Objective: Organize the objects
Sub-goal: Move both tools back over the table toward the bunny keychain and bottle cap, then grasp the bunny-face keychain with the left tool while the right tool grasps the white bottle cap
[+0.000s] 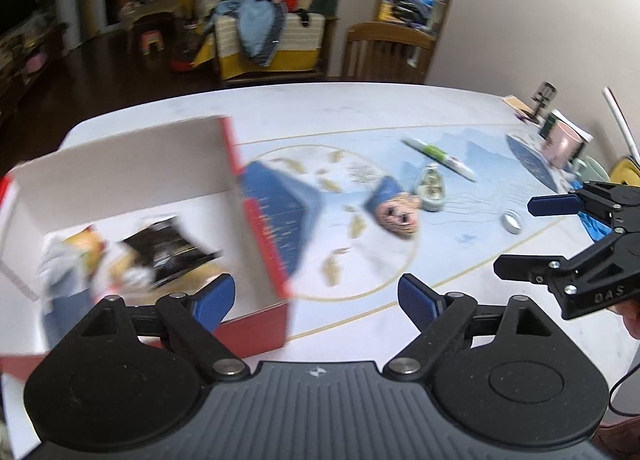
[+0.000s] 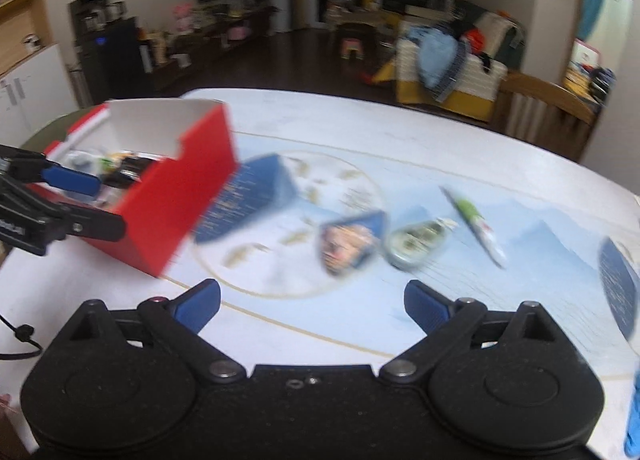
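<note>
left gripper (image 1: 316,302) spread, empty, over red box (image 1: 256,219) edge | right gripper (image 2: 312,306) spread, empty | pen (image 2: 474,225), photo card (image 2: 348,242) at 12-1 o'clock on counter (image 2: 360,127)

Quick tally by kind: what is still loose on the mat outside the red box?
Pen: 1
Card with a face: 1
Clear teardrop case: 1
Small silver round thing: 1
Total: 4 outside the red box; its blurred contents are not counted.

On the table (image 1: 360,107), the box (image 1: 256,227) lies left of the card (image 1: 394,207), probably beside a marker (image 1: 440,157)
</note>
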`<move>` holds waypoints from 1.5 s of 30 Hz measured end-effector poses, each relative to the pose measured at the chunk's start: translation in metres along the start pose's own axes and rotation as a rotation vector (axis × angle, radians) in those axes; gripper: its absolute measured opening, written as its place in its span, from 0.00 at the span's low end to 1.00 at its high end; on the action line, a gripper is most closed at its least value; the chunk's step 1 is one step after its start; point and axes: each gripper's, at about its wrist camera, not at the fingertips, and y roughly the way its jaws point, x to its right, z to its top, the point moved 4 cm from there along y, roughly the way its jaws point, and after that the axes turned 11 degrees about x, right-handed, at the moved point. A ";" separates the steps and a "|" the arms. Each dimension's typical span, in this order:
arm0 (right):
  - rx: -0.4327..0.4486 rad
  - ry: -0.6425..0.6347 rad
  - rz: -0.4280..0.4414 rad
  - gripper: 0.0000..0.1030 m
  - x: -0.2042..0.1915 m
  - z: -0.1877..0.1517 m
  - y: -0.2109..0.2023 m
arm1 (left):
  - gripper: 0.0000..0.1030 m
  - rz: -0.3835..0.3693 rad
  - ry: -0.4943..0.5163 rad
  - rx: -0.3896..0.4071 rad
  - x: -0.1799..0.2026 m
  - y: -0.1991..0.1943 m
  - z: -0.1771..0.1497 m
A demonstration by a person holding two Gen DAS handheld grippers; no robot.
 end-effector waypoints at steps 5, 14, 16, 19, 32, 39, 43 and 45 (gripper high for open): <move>-0.021 0.030 -0.080 0.96 0.050 -0.020 -0.005 | 0.97 -0.059 0.019 0.001 0.036 0.032 0.006; -0.066 0.108 -0.168 0.94 0.116 -0.051 0.006 | 0.97 -0.097 0.064 -0.006 0.080 0.091 0.010; -0.074 0.104 -0.176 0.92 0.124 -0.055 0.010 | 0.97 -0.089 0.075 -0.030 0.085 0.107 0.009; -0.082 0.106 -0.189 0.91 0.134 -0.060 0.016 | 0.97 -0.050 0.088 -0.075 0.086 0.131 0.006; -0.111 0.118 -0.204 0.80 0.157 -0.065 0.055 | 0.97 -0.005 0.150 -0.111 0.085 0.189 0.004; -0.106 0.100 -0.198 0.70 0.158 -0.066 0.062 | 0.97 0.012 0.143 -0.132 0.084 0.207 0.001; -0.107 0.103 -0.196 0.62 0.159 -0.069 0.064 | 0.96 0.016 0.166 -0.129 0.085 0.212 0.001; -0.107 0.108 -0.195 0.60 0.160 -0.071 0.064 | 0.96 0.014 0.183 -0.124 0.087 0.213 0.000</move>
